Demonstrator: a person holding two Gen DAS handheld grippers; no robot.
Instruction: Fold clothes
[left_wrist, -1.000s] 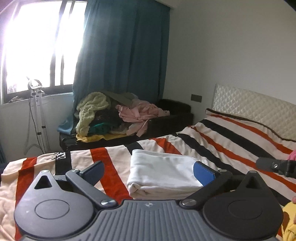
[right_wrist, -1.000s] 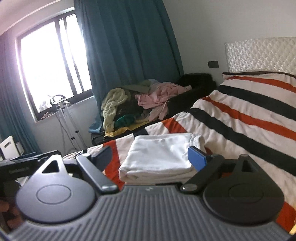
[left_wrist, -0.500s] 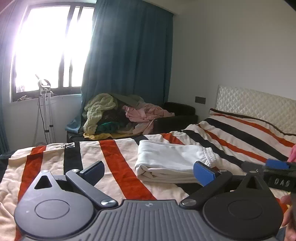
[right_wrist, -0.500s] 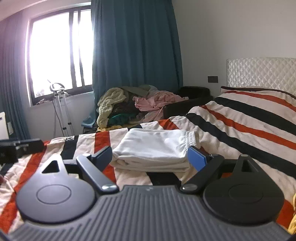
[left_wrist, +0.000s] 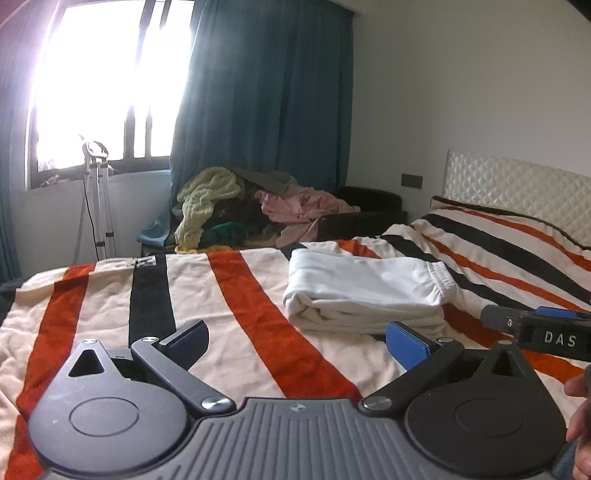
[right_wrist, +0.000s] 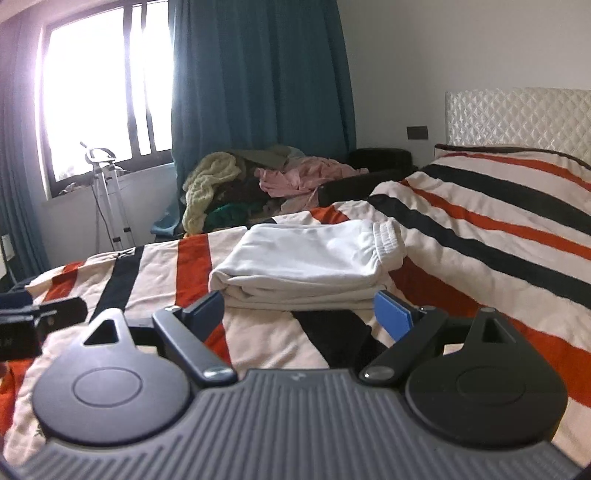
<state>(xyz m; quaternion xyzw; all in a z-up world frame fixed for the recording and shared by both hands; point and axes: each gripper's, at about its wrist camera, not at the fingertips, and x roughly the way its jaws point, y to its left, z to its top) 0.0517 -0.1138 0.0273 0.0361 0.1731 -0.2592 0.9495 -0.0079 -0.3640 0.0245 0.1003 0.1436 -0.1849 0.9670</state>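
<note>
step: white garment (right_wrist: 306, 258) lay folded on striped bed (left_wrist: 229, 317), far of both tools | L gripper (left_wrist: 297, 338) & R gripper (right_wrist: 299, 314) spread wide, nothing between | next: prob reach in, grab near edge for another fold or lift | unclear: underside layers, clothes pile (left_wrist: 243, 210) contents

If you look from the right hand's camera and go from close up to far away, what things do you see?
Right hand-held gripper → folded white clothes on the striped blanket → messy pile of clothes → teal curtain.
</note>
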